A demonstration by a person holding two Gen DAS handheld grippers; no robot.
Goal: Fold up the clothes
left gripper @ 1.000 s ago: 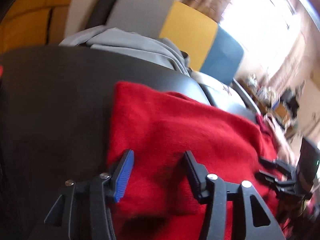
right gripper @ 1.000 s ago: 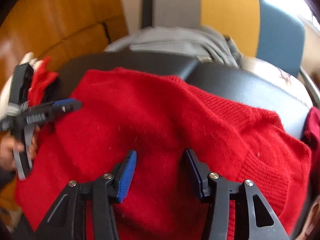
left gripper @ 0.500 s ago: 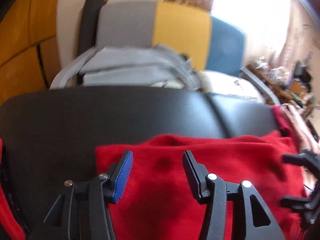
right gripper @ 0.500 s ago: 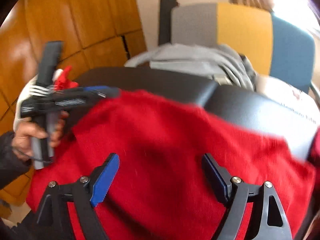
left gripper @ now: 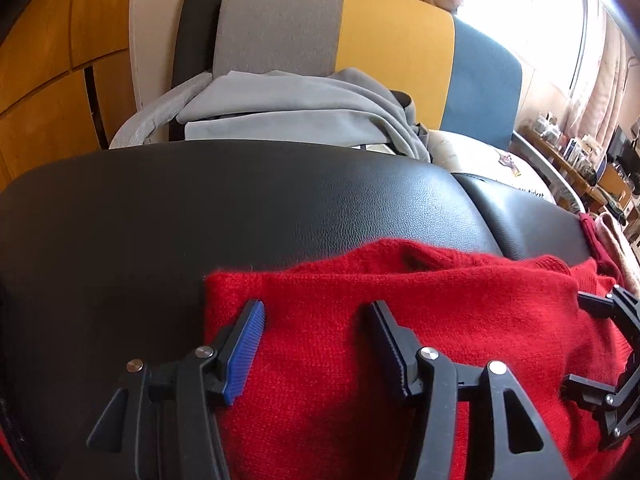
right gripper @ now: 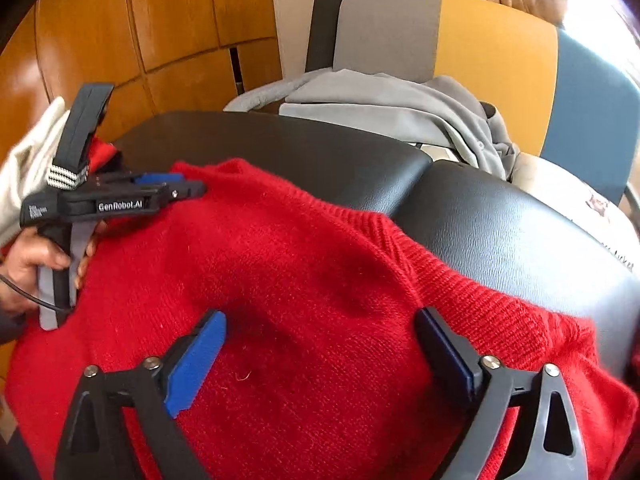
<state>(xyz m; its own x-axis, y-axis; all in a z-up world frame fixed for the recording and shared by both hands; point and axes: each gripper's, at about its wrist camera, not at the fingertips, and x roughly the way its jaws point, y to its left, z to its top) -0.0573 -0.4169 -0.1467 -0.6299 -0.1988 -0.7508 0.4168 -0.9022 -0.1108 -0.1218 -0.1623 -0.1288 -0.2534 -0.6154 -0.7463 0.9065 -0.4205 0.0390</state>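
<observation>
A red knitted sweater (left gripper: 420,320) (right gripper: 304,264) lies folded on a black leather cushion (left gripper: 240,208). My left gripper (left gripper: 315,312) hovers over its near left part. Its jaws are opening and nothing is pinched between the blue pad and the black pad. My right gripper (right gripper: 320,316) stands over the sweater's middle, its jaws opening wide and empty, with only flat cloth beneath. In the right wrist view the left gripper (right gripper: 188,186), held by a hand (right gripper: 36,260), points at the sweater's far left corner. The right gripper (left gripper: 584,342) shows at the right edge of the left wrist view.
A grey garment (left gripper: 304,112) (right gripper: 400,108) is heaped behind the cushion on a chair with a grey, yellow and blue back (left gripper: 396,44). Orange wooden panels (right gripper: 132,32) stand to the left. White cloth (right gripper: 32,160) hangs at the far left. A cluttered shelf (left gripper: 580,160) is far right.
The right jaws have spread from narrow to wide over the sweater. The left gripper has swung round and opened a little; the sweater's folded far edge now lies just ahead of it.
</observation>
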